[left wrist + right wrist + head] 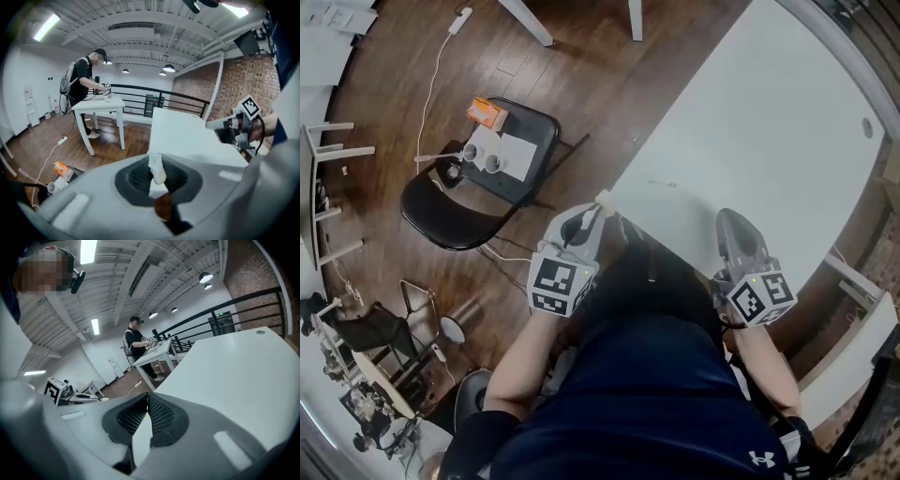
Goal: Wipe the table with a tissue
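Tissue (pixel 155 165) pinched in left claw (pixel 157 177), clearest in its view; right claw (pixel 147 398) closed.

Left tool (pixel 596 208) clamped (on tissue (pixel 156 169)), right tool (pixel 729 221) closed

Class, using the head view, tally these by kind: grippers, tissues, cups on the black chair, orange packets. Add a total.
Grippers: 2, left gripper and right gripper
Tissue: 1
Cups: 2
Orange packet: 1
Total: 6
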### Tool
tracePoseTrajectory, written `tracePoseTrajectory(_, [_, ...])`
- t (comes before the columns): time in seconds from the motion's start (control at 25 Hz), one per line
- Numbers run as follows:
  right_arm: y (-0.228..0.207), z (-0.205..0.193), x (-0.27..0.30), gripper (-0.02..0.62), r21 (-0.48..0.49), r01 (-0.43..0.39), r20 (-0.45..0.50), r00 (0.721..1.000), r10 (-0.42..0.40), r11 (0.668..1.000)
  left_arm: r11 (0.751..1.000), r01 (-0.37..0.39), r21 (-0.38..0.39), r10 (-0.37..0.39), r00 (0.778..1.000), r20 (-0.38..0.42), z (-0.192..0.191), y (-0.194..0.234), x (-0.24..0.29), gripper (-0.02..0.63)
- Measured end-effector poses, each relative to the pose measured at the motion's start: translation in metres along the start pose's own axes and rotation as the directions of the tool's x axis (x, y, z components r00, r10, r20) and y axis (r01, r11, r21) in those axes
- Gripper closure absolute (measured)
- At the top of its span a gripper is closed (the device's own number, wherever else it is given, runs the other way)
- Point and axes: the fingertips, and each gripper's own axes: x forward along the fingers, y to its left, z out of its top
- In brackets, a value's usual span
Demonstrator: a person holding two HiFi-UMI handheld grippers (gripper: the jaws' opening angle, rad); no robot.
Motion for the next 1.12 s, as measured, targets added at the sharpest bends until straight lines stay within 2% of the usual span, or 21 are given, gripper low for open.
tracePoseTrajectory(0.24, [-0.017,-0.014,0.009,0.584,-0.047,0.014,-0.028,0.999,-0.015,0.999,0.999,0.017,0.034,-0.014,0.996,-0.088,-0.022,0.014,0.039,0.588])
tracePoseTrajectory(0.4, [-0.024,-0.026,0.012,0.584,-0.068,0.016,-0.047,0.999,-0.019,0.998,0.999,0.036,0.023,-0.033,0.994,-0.107,-0.032,0.011,0.056,0.588])
tracePoseTrajectory(0.56, [-0.037,-0.036,0.025,0.584,-0.058,0.014,-0.064,0.998,-0.018,0.998,0.999,0.048,0.002,-0.047,0.995,-0.093,-0.033,0.009,0.072,0.588])
tracePoseTrajectory(0.72, [-0.051,-0.046,0.037,0.584,-0.060,0.021,-0.083,0.996,-0.026,0.998,0.997,0.043,0.056,-0.038,0.996,-0.078,-0.039,0.012,0.084,0.588])
tracePoseTrajectory(0.84, [-0.058,-0.051,0.040,0.584,-0.037,0.037,-0.086,0.995,-0.040,0.999,0.995,0.055,0.085,-0.047,0.995,-0.093,-0.044,0.011,0.093,0.588])
tracePoseTrajectory(1.12, [-0.063,-0.059,0.043,0.584,-0.002,0.040,-0.099,0.994,-0.040,0.999,0.994,0.056,0.092,-0.040,0.986,-0.160,-0.063,0.013,0.107,0.588])
